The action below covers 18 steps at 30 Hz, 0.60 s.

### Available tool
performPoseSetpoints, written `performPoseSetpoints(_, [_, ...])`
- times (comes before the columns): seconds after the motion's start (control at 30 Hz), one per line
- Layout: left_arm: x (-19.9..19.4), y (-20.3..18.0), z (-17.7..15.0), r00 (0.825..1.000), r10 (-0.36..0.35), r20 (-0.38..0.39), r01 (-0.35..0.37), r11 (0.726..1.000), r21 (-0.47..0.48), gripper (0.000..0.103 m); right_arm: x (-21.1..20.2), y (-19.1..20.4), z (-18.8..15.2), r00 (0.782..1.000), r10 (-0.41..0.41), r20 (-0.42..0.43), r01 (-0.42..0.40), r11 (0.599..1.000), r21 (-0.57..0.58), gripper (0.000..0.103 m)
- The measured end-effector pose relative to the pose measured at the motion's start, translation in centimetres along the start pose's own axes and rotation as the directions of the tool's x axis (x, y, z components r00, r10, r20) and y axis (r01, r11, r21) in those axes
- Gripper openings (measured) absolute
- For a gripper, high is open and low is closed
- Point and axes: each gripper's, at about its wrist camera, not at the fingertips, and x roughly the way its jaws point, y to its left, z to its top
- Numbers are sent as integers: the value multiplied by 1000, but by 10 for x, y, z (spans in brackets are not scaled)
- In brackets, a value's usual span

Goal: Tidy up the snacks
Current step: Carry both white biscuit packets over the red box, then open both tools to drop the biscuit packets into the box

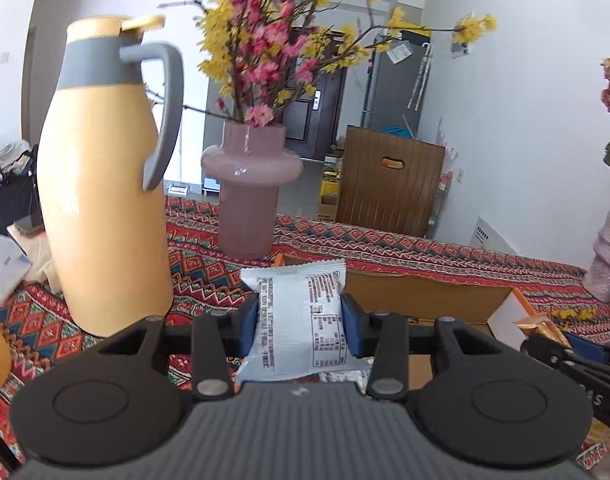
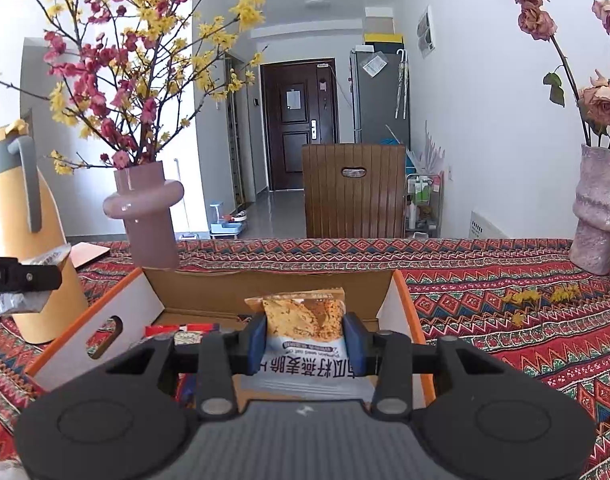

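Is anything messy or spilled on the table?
Yes, a little: yellow petals lie scattered on the patterned tablecloth, right of the cardboard box and near the pink stone vase. Nothing else looks spilled or broken.

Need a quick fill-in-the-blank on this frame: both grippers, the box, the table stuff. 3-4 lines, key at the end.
1. The left gripper is shut on a ____ snack packet printed with text.
2. The right gripper holds its snack packet over the open cardboard ____.
3. The pink vase holds yellow and ____ blossoms.
4. The yellow jug has a ____ handle.

Missing words: white; box; pink; grey
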Motion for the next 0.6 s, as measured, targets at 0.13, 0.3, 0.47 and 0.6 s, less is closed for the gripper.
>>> performPoseSetpoints(0.13, [17, 2, -9, 999, -8, -41, 8, 1000, 2, 43, 5, 1, -3, 1000, -4, -11, 4, 1000, -1, 40])
performPoseSetpoints(0.3, [23, -1, -16, 998, -18, -62, 19, 1000, 23, 43, 15, 2, -8, 999, -7, -43, 7, 1000, -6, 40])
performPoseSetpoints(0.47, [23, -9, -24, 997, -21, -70, 25, 998, 62, 43, 16, 1, -12, 998, -9, -55, 9, 1000, -10, 40])
performPoseSetpoints(0.6, [23, -10, -27, 997, -26, -69, 31, 997, 68, 46, 14, 1, -12, 999, 5, -52, -5, 1000, -8, 41])
